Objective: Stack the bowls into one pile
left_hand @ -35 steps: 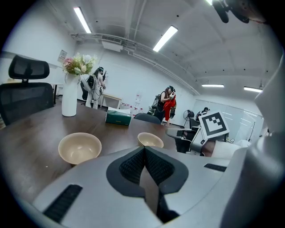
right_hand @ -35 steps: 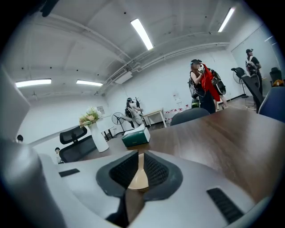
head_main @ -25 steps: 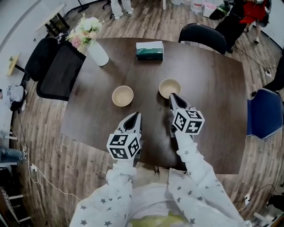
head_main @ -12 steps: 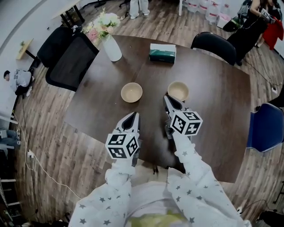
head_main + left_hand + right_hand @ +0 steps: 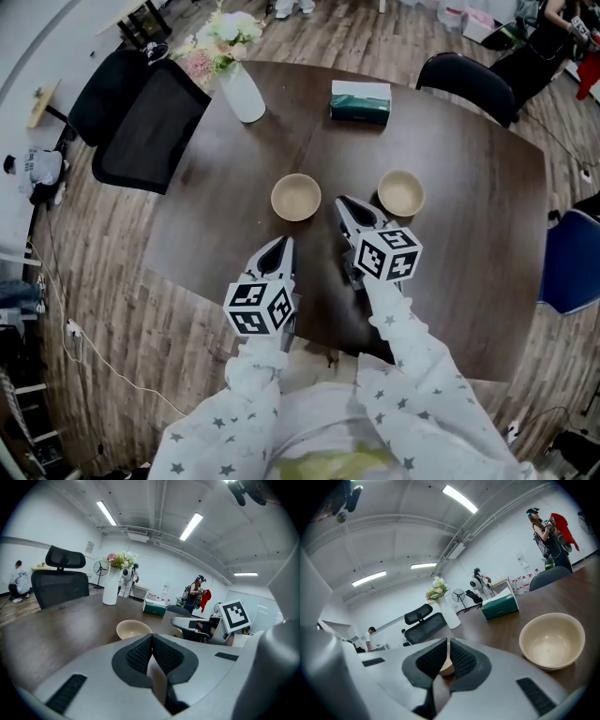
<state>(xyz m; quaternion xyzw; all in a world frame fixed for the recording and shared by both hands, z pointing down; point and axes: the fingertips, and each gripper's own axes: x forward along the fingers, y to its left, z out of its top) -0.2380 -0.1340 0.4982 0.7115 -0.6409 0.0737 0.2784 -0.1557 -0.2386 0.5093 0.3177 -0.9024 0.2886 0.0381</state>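
Note:
Two empty beige bowls stand apart on the dark wooden table [image 5: 469,281]: the left bowl [image 5: 296,197] and the right bowl [image 5: 401,193]. My right gripper [image 5: 339,201] is shut and empty, with its tip over the table between the two bowls. In the right gripper view the right bowl [image 5: 552,640] lies to the right of the jaws, and a bit of the left bowl [image 5: 446,667] shows behind them. My left gripper [image 5: 283,244] is shut on nothing, a little short of the left bowl [image 5: 133,629], which stands just beyond its closed jaws.
A green tissue box [image 5: 360,101] and a white vase of flowers [image 5: 242,89] stand at the table's far side. Black chairs [image 5: 145,131] stand at the left and far edges, a blue chair [image 5: 572,262] at the right. People are in the room behind.
My right gripper has swung left, from the right bowl's near rim to the gap between the bowls. The left gripper has also shifted left relative to the left bowl. Both stay shut.

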